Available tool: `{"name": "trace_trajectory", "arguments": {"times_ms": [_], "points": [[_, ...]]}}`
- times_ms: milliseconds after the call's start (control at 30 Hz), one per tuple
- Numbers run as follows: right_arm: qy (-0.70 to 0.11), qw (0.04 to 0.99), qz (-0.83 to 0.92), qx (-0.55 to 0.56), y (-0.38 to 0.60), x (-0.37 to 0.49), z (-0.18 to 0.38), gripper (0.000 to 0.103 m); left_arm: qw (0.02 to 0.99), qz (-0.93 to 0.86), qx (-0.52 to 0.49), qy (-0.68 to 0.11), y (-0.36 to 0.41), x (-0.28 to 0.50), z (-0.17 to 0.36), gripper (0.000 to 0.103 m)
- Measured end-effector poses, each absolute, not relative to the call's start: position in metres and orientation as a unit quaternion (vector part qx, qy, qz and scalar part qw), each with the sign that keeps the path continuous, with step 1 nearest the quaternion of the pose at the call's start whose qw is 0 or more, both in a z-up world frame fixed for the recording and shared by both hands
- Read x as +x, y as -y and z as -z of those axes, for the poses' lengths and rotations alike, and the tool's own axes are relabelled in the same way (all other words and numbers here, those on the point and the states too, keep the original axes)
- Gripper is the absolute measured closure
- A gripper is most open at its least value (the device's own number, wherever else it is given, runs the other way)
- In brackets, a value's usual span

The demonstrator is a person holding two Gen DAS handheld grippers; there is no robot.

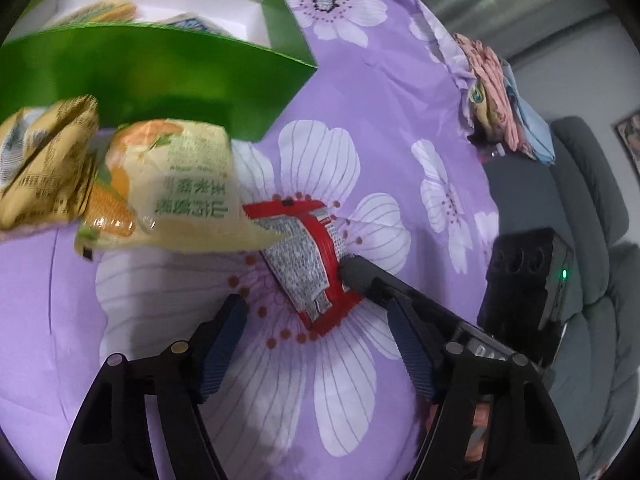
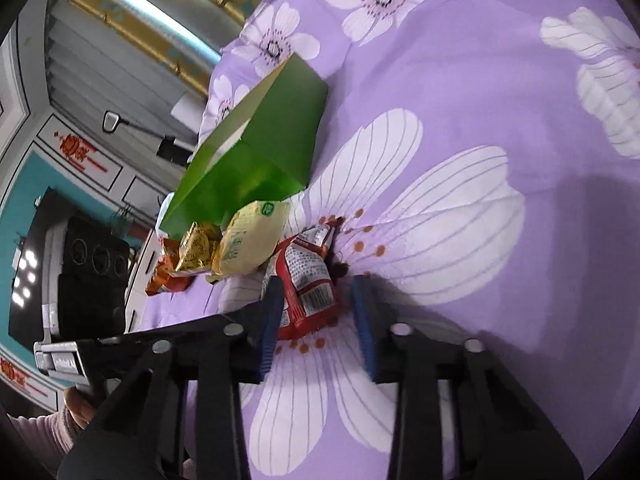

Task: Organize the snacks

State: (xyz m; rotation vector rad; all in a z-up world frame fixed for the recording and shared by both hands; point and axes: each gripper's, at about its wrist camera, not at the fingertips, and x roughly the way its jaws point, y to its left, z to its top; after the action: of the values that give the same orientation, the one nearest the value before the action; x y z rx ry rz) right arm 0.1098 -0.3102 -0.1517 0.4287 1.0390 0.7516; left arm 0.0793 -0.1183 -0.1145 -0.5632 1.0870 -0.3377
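Observation:
A red snack packet [image 1: 310, 258] [image 2: 308, 284] lies on the purple flowered cloth [image 1: 380, 120]. My right gripper [image 2: 316, 300] is open with its jaws on either side of the red packet, one fingertip [image 1: 354, 272] touching its edge. My left gripper [image 1: 316, 316] is open and empty, just short of the same packet. A pale yellow corn snack bag [image 1: 172, 184] [image 2: 250, 240] and a gold packet [image 1: 44, 168] [image 2: 196, 250] lie beside a green box [image 1: 160, 60] [image 2: 256, 148] that holds more snacks.
An orange packet [image 2: 164, 276] lies left of the gold one. Folded clothes [image 1: 496, 92] sit at the cloth's far edge, with a grey sofa [image 1: 592, 208] beyond. A black device [image 1: 524, 280] rides on the right gripper.

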Motion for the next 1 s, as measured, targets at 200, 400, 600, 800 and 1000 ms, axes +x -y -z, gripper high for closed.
{"name": "trace_trajectory", "arguments": {"times_ms": [200,400,600,800,1000], "points": [[-0.489,0.76,-0.377,0.201,0.306,0.117,0.16,0.089,0.823,0.157,-0.193,-0.511,0.133,0.085,0.117,0.057],[-0.477,0.767,-0.392,0.176,0.304,0.106,0.157,0.09,0.824,0.156,-0.185,-0.512,0.125,0.085,0.118,0.076],[-0.467,0.776,-0.388,0.17,0.31,0.081,0.15,0.091,0.834,0.167,-0.151,-0.503,0.136,0.062,0.102,0.076],[-0.44,0.79,-0.382,0.19,0.323,0.045,0.133,0.091,0.848,0.193,-0.147,-0.471,0.144,0.033,0.079,0.076],[-0.397,0.819,-0.375,0.173,0.323,0.017,0.1,0.091,0.864,0.222,-0.144,-0.429,0.136,0.014,0.049,0.076]]}}
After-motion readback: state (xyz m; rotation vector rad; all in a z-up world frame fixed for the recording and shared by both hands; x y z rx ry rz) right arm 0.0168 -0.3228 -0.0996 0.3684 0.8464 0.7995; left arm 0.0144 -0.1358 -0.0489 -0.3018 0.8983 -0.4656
